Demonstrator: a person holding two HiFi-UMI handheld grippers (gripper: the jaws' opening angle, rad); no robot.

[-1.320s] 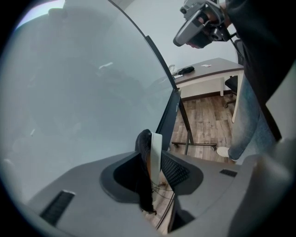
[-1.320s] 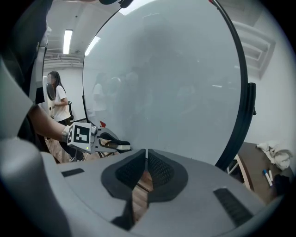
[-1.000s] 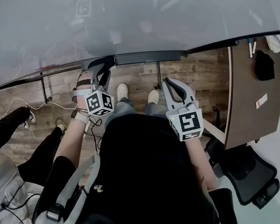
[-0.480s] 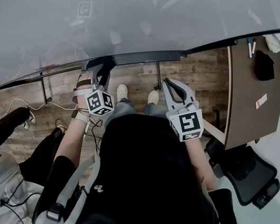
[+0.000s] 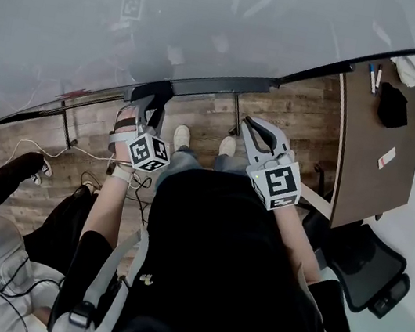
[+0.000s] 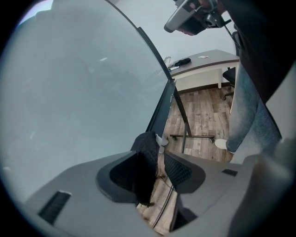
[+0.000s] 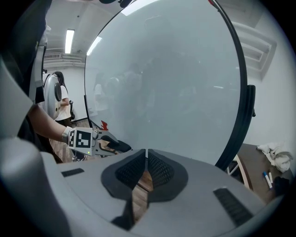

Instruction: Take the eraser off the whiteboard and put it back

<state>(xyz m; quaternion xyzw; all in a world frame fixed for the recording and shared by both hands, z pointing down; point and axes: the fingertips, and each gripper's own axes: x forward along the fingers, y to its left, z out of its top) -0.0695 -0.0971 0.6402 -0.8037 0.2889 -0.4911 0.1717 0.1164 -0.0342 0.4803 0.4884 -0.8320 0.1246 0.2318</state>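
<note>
Left gripper view gave us the left tongs [image 6: 155, 169] just opening, with the dark eraser [image 6: 147, 155] between them at the whiteboard's [image 6: 83, 92] bottom rail [image 6: 161, 104], lower centre. It leaned on one pad [image 6: 121, 175]; we judged that withdrawing could drag it off. The right tongs [image 7: 145, 171] were closed and empty.

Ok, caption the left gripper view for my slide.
Left tool, jaws just opening, around the black eraser at the bottom of the whiteboard.

Eraser [image 6: 145, 155] at whiteboard [image 5: 216, 28] bottom edge, desk [image 5: 371, 142] right
</note>
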